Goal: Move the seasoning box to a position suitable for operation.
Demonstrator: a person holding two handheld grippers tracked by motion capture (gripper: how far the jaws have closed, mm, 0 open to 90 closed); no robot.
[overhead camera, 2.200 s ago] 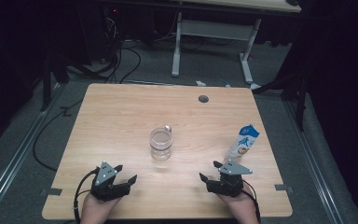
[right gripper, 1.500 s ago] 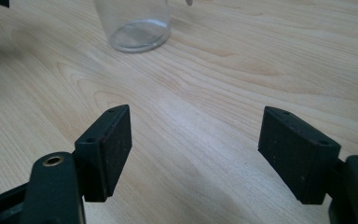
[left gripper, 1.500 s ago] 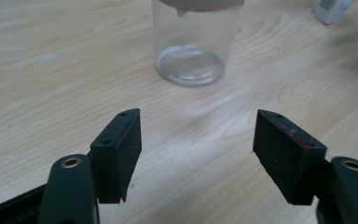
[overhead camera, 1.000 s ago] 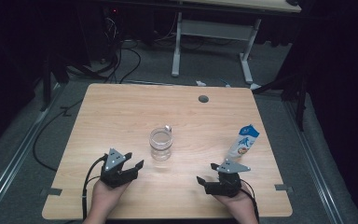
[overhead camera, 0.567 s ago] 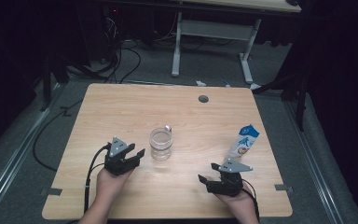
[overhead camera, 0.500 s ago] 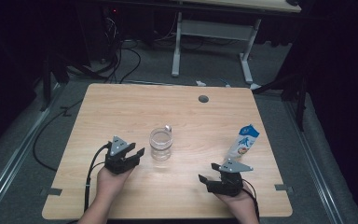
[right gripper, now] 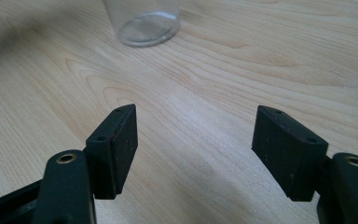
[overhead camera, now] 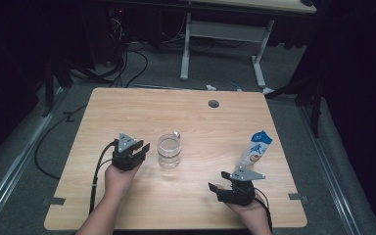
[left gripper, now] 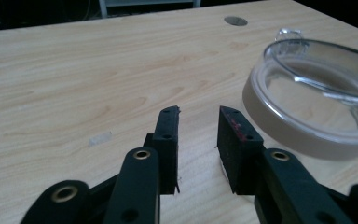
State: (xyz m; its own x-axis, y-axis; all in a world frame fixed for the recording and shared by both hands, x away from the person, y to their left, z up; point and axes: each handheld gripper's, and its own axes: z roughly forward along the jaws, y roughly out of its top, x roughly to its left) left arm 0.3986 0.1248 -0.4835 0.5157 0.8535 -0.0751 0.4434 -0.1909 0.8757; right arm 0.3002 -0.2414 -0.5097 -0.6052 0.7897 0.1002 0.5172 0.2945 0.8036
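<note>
A clear glass jar (overhead camera: 169, 151) stands upright in the middle of the wooden table (overhead camera: 127, 107). My left gripper (overhead camera: 144, 149) hovers just left of it, not touching. In the left gripper view the jar's rim and wall (left gripper: 303, 135) sit to the right of my left gripper (left gripper: 198, 114); the jaws have just been closing to a narrow gap with nothing between them. A blue-and-white carton (overhead camera: 255, 149) stands at the right. My right gripper (overhead camera: 214, 192) lies below it near the front edge. Its jaws (right gripper: 196, 114) are wide apart, have just closed a little, and are empty. The jar's base (right gripper: 144, 21) shows beyond them.
A round cable hole (overhead camera: 213, 104) sits near the table's far edge, also seen as the hole (left gripper: 236, 20) in the left gripper view. Cables and a white desk frame (overhead camera: 220, 34) lie on the floor beyond the table.
My left gripper has moved forward and to the right, up beside the jar, and its jaws have narrowed. The right hand, the jar and the carton have stayed put.
</note>
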